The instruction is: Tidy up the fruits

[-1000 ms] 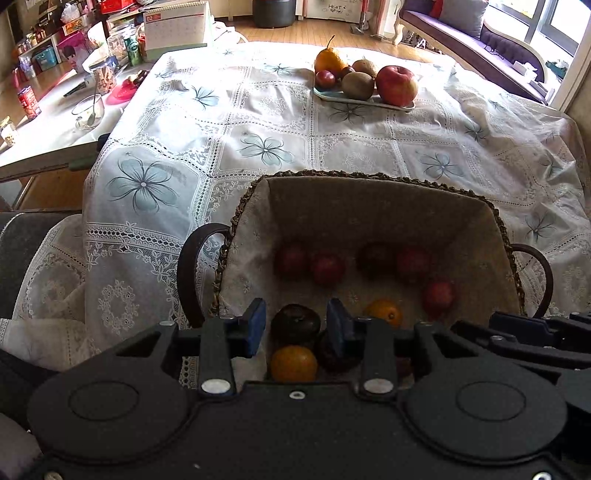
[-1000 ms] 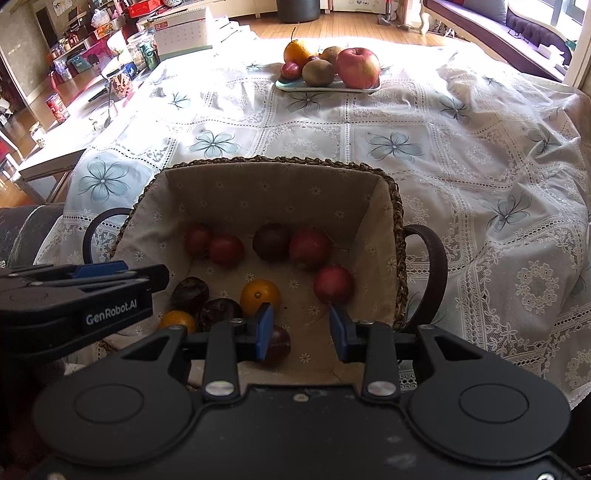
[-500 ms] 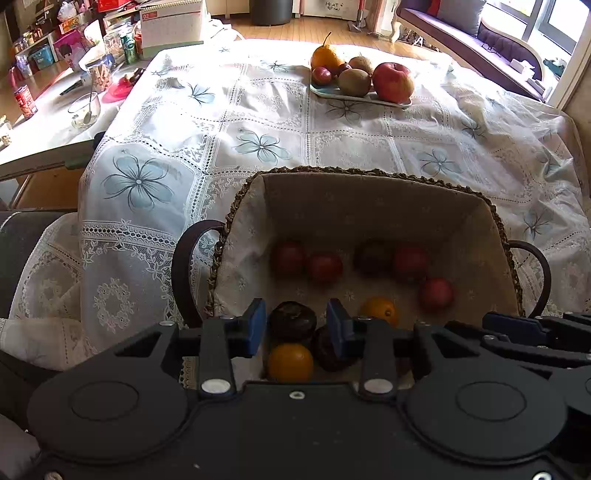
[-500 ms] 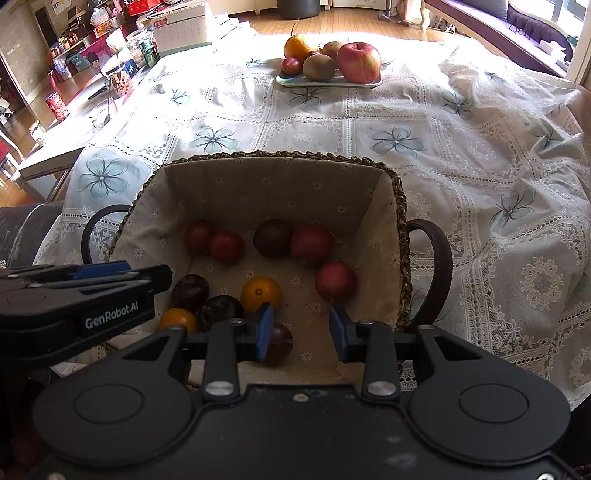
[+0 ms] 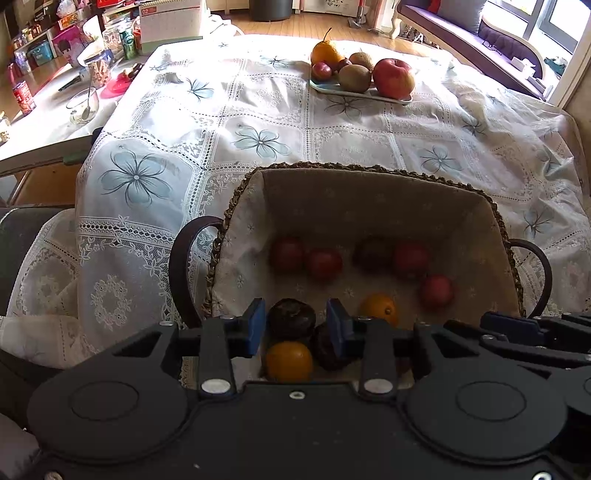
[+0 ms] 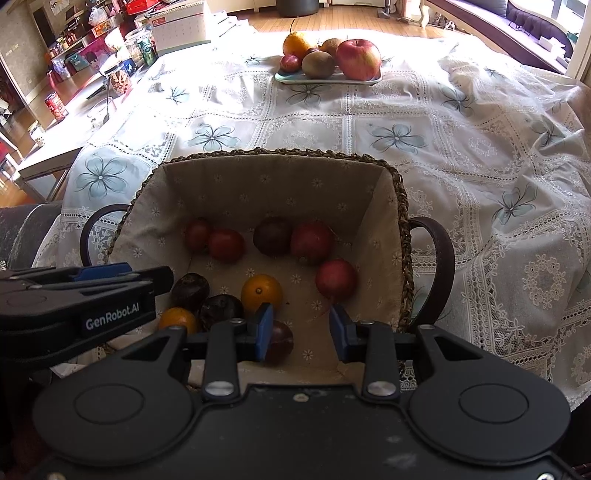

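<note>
Printed in pale letters on the side of the left tool [image 6: 85,295], as seen from the right wrist view, the words "GenRobot.AI" can be read. A white boxed calendar [image 5: 171,22] at the far left of the table [image 5: 369,144] is marked "02" on a red tab; other writing is too small to be made out.

Both tools are held above the near rim of a woven basket [image 6: 400,206] lined with flowered cloth. The left tool [image 5: 295,328] is spread apart, with a dark fruit [image 5: 291,319] seen between its blue fingers but not pinched. The right tool [image 6: 301,330] is likewise spread apart and nothing is held in it; a dark plum [image 6: 279,341] lies just beside its left finger.

Red, dark and orange fruits are scattered on the basket floor, among them an orange [image 6: 261,293] near the middle. A plate [image 5: 354,92] with a large apple [image 5: 393,78], kiwis and a pear is set at the far side of the table. Between basket and plate, a broad stretch of lace tablecloth [image 6: 406,136] is left open.
</note>
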The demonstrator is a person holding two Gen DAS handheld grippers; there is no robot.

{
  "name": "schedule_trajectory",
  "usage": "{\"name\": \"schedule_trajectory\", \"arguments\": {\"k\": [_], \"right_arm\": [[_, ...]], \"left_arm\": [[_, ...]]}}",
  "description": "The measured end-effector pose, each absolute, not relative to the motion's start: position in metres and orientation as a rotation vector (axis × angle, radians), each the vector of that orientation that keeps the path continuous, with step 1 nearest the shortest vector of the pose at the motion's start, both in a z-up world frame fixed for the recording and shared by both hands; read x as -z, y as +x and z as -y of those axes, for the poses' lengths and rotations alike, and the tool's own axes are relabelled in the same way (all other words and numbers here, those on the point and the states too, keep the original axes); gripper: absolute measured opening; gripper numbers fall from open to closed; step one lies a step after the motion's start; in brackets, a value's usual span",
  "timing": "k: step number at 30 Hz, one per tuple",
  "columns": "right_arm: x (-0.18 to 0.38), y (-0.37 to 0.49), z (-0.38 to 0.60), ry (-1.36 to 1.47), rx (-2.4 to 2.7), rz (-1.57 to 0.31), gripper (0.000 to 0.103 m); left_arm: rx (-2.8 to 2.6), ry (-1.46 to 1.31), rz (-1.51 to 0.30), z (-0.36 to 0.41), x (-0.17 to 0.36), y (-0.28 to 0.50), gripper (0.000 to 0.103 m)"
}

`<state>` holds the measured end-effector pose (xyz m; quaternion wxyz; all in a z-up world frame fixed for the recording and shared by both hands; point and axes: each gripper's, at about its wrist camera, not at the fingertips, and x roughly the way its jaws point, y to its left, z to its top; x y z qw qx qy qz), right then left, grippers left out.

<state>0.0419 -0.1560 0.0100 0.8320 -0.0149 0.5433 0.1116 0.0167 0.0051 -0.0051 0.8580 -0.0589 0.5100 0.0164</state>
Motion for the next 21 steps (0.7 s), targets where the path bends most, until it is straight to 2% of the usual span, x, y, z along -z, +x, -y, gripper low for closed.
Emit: {"name": "schedule_trajectory", "arguments": {"k": [21], "right_arm": [[-0.007,0.0416,0.1554,-0.031,-0.241,-1.157,0.036]], "left_arm": [[-0.019,-0.118,-1.07,-0.0018,0.0049,0.0157,0.045]]}}
